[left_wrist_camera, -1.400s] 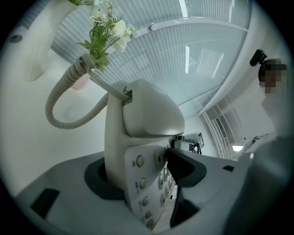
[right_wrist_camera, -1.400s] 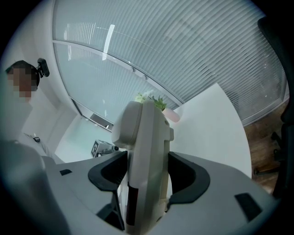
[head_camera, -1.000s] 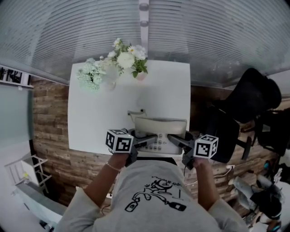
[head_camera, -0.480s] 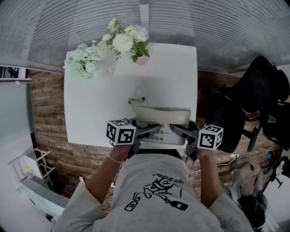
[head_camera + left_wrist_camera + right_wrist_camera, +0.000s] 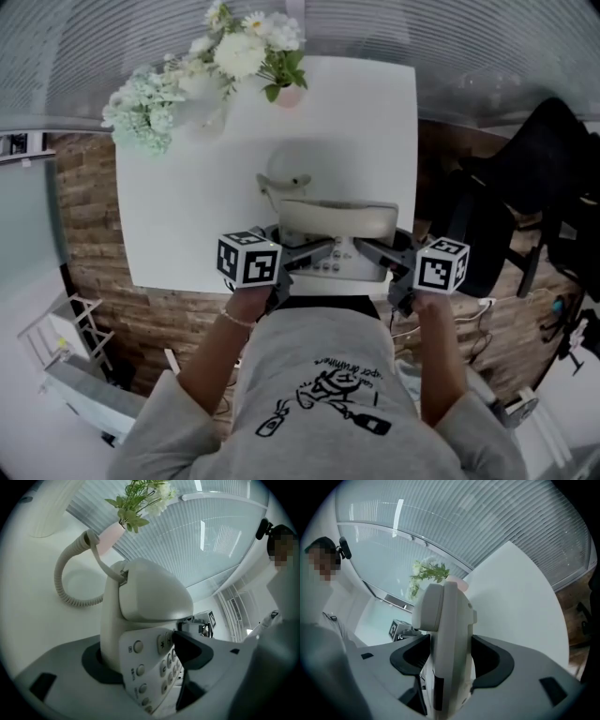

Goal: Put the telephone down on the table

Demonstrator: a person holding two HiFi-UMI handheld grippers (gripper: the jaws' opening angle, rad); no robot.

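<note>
The phone [image 5: 337,222] now sits lower, at the table's [image 5: 187,187] near edge, with your right gripper [image 5: 370,253] clamped on it and your left gripper [image 5: 314,255] easing its jaws wider, seemingly still touching it, so release looks close.

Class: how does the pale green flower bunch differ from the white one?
The pale green bunch has small clustered blooms; the white bunch has larger blooms and dark leaves. The pale green bunch sits at the corner, the white bunch mid-edge. Both stand at the far end of the table.
</note>
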